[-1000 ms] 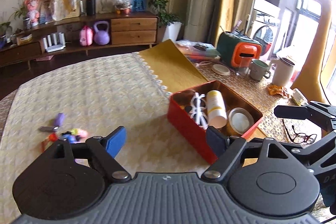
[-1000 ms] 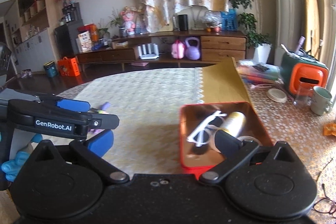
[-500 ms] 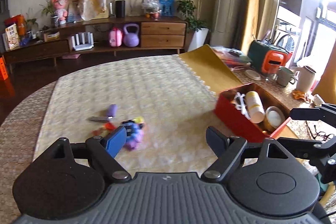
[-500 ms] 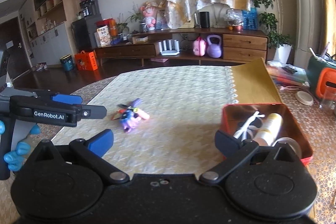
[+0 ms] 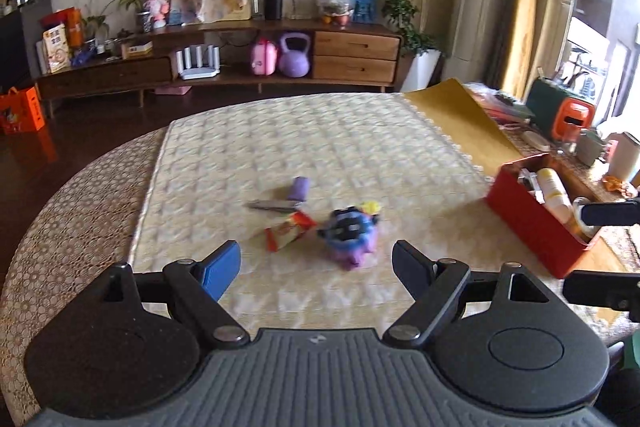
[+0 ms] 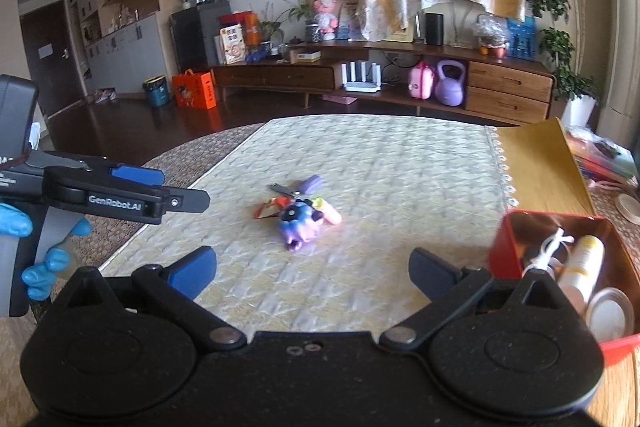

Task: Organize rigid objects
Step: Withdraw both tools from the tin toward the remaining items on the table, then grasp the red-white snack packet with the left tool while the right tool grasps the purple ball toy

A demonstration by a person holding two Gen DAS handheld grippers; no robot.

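The left claw (image 5: pixel 316 263) is released, its 2 fingers spread wide and holding nothing, aimed at a small cluster of loose items on the table (image 5: pixel 360 147). Nearest to it lies a purple and blue toy (image 5: pixel 352 235), just beside an orange wrapper (image 5: pixel 288 229), a purple cylinder (image 5: pixel 300 188) and what may be a metal clip (image 5: pixel 274 205); motion blur makes that last one hard to name. The right claw (image 6: pixel 312 267) is likewise released and empty, hovering near the red box (image 6: pixel 516 243), which sits well apart from the cluster and already holds a white tube (image 6: pixel 582 263) and a round lid (image 6: pixel 610 313). The box appears to serve as the collecting place, so the spread fingers probably prepare a grasp on the toy.
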